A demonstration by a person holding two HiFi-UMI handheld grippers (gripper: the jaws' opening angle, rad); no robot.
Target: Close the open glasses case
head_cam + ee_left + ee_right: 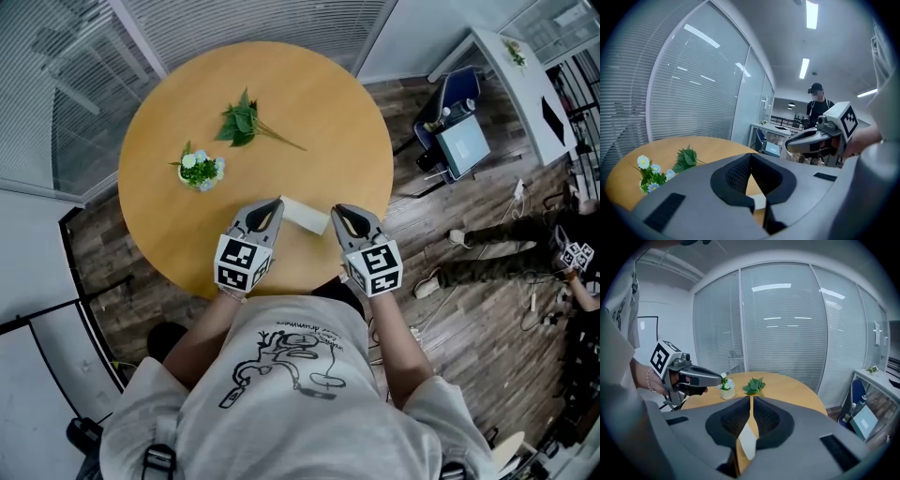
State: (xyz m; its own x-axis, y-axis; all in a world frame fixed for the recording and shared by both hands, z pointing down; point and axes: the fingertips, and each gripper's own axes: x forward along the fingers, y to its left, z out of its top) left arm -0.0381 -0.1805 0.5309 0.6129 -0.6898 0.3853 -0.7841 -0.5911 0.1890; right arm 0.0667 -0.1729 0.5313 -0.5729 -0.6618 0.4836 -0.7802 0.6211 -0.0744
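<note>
Round wooden tabletop (169, 234): potted flowers (200, 172) at left, leafy sprig (244, 122) just beyond and to their right, both well apart from the tools. Left tool (276, 203), hand-held over the near edge, jaws together on nothing, tip just beside the left end of the white case (305, 215), which lies flat between the two tools; whether its lid is up cannot be told. Right tool (338, 211), jaws drawn to a thin slit with nothing between them, tip just beside the case's right end.

No legible text, small lettering on the person's shirt (281, 394) too blurred to read
</note>
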